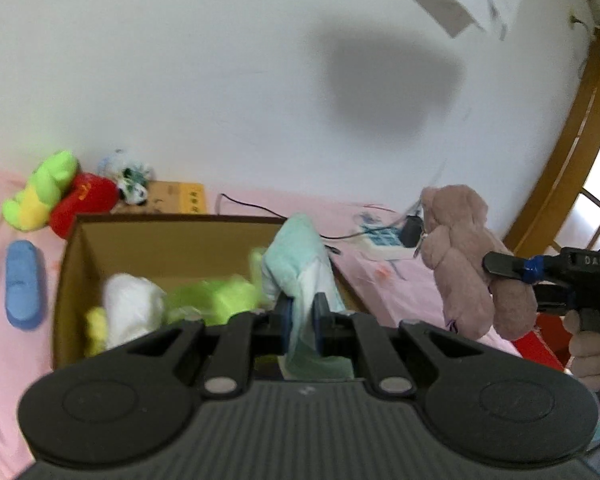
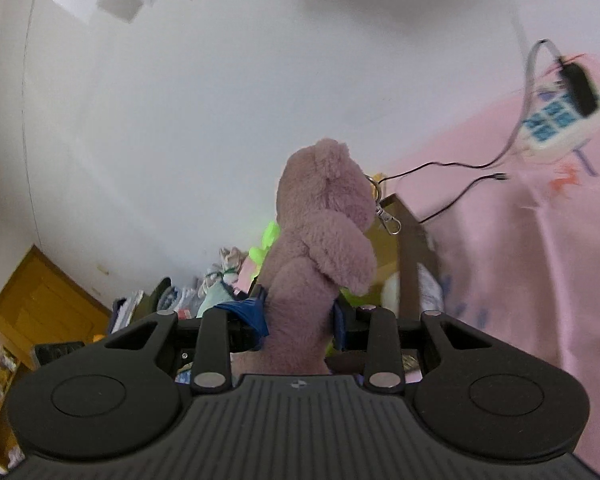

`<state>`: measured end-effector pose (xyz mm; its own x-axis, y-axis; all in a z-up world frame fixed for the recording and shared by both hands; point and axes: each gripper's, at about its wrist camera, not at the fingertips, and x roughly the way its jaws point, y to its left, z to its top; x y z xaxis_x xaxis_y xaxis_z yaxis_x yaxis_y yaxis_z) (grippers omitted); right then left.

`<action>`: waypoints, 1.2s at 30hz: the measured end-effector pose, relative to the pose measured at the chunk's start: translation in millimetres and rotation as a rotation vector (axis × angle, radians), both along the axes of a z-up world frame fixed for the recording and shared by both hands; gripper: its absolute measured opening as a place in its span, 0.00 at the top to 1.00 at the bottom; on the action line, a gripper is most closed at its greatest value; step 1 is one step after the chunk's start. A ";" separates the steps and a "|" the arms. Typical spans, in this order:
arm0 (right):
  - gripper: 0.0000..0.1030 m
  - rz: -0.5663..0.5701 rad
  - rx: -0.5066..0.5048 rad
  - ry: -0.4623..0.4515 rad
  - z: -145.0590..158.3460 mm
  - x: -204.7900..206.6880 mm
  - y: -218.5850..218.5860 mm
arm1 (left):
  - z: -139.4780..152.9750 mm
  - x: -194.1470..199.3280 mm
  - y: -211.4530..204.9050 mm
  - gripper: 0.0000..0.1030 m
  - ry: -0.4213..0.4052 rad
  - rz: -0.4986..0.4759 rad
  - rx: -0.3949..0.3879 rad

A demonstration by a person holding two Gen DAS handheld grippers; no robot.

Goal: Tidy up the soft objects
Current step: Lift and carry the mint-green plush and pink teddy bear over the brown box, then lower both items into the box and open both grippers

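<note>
My left gripper [image 1: 302,312] is shut on a mint-green and white cloth toy [image 1: 300,264], held over the right side of an open cardboard box [image 1: 168,240]. Inside the box lie a white plush [image 1: 130,312] and a green plush [image 1: 220,296]. My right gripper [image 2: 300,316] is shut on a mauve plush bear [image 2: 320,232] with a metal keyring clip [image 2: 386,216]. In the left wrist view the bear [image 1: 464,260] hangs in the air to the right of the box, held by the right gripper [image 1: 500,268]. The box corner [image 2: 408,240] shows behind the bear.
The box sits on a pink bed sheet [image 1: 380,216]. Behind it lie a green-yellow plush [image 1: 40,192], a red plush [image 1: 84,204], a white patterned toy [image 1: 130,178] and a small carton [image 1: 180,198]. A blue slipper-like object [image 1: 22,284] lies left. A power strip [image 1: 380,240] with cables lies right.
</note>
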<state>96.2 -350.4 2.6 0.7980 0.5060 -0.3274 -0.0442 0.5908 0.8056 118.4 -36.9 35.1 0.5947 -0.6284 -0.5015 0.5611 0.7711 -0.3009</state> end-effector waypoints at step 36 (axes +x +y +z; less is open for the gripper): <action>0.80 0.143 -0.820 0.290 -22.3 121.1 119.2 | -63.2 98.3 -34.4 0.49 0.129 -0.147 0.193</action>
<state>217.3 -231.2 -19.7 0.5737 0.1117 -0.8114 -0.0213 0.9924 0.1215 216.7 -71.4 -28.1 0.4275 -0.5885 -0.6863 0.6375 0.7344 -0.2326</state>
